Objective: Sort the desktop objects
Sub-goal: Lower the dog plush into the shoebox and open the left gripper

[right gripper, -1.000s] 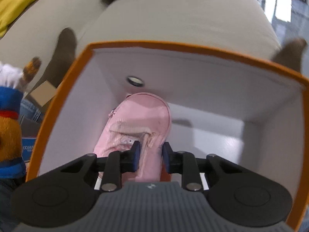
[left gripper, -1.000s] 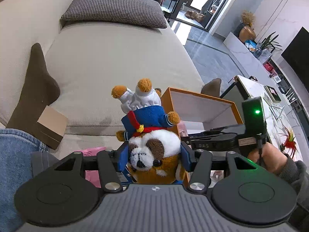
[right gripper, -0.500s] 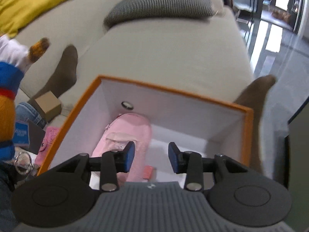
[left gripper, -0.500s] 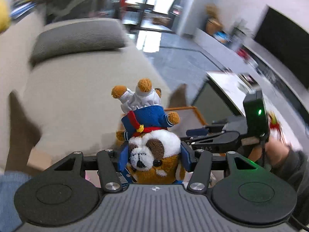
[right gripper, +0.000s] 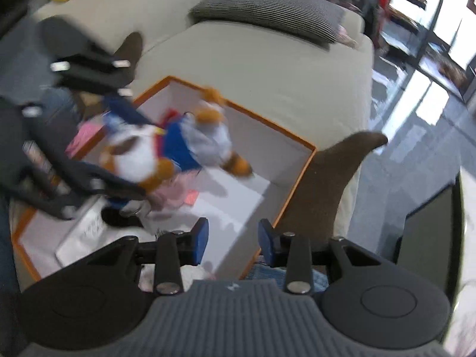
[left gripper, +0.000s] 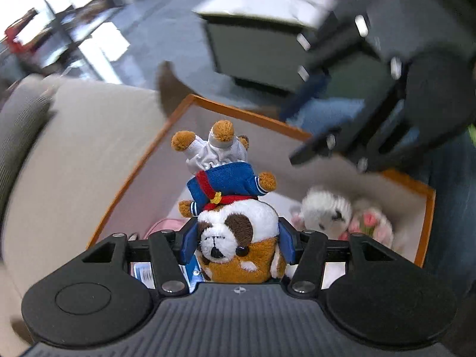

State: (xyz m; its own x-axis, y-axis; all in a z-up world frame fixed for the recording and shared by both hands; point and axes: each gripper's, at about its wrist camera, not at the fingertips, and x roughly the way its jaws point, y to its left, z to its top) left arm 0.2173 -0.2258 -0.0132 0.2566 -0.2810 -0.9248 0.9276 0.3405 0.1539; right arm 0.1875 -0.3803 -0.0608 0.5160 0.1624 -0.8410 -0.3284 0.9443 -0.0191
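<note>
1. Now, item: plush dog in a blue sailor jacket. Held head-first between the pads of my left claw, legs pointing away from me. A second earlier it hung over the sofa edge beside the orange box; at this entry it hung directly above the box's white interior, not yet touching the floor of it.

2. Item: left claw. Clamped on the dog's head, pads pressed into the fur on both sides. The view behind it had rolled round, so the box now lay square under the toy.

3. Item: right claw. A second earlier it was pinched on the pink pouch inside the box; here it stood parted with nothing between the pads, lifted back over the box's near corner. In the left view it showed as a dark blur at upper right.

4. Item: pink pouch. Lay on the box floor, partly under the hanging dog.

5. Item: white plush with pink flowers. Lay in the box's right end.

6. Item: sofa, beige, carrying the box.

7. Standing of the sort, by my judgement: pouch filed, dog next; a lowering and release remained.
</note>
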